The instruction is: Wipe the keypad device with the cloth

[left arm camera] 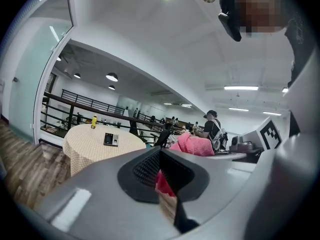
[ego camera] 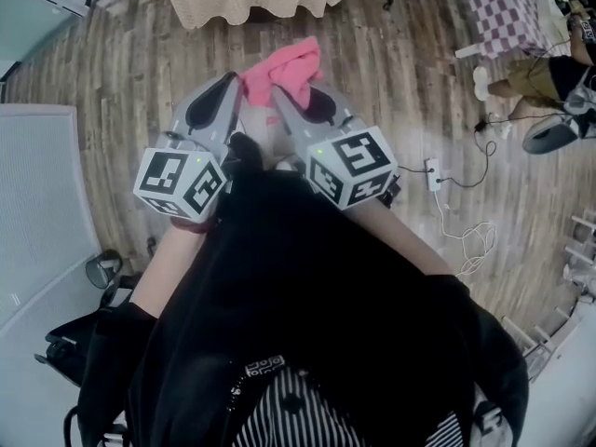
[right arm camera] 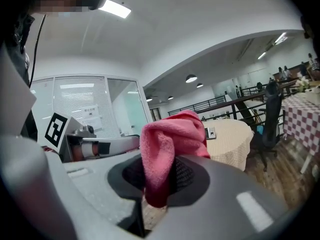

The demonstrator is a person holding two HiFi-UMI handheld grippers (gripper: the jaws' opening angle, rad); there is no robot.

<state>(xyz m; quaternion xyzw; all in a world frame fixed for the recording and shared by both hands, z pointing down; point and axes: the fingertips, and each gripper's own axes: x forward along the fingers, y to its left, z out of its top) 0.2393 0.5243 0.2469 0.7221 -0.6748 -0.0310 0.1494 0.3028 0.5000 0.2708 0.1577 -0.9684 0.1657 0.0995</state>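
Head view: both grippers are held close against the person's dark jacket and point away over the wooden floor (ego camera: pixel 112 73). On the left, the left gripper (ego camera: pixel 238 84) has its tip at the edge of the pink cloth (ego camera: pixel 284 68). In the left gripper view its jaws are drawn together, with a sliver of pink caught between the pads. To the right, the right gripper (ego camera: pixel 279 99) meets the same cloth from the other side. In the right gripper view its jaws are clamped on a thick fold, which bunches up above them and hangs a little below. The cloth is off the floor, held between the two tips.

The keypad device (left arm camera: pixel 111 139) lies flat on a round table (left arm camera: pixel 85 146) with a pale checked cover, well apart from both grippers, and a yellow bottle (left arm camera: pixel 93 121) stands just left of it. In the head view only the near edge of that table shows, at the top.
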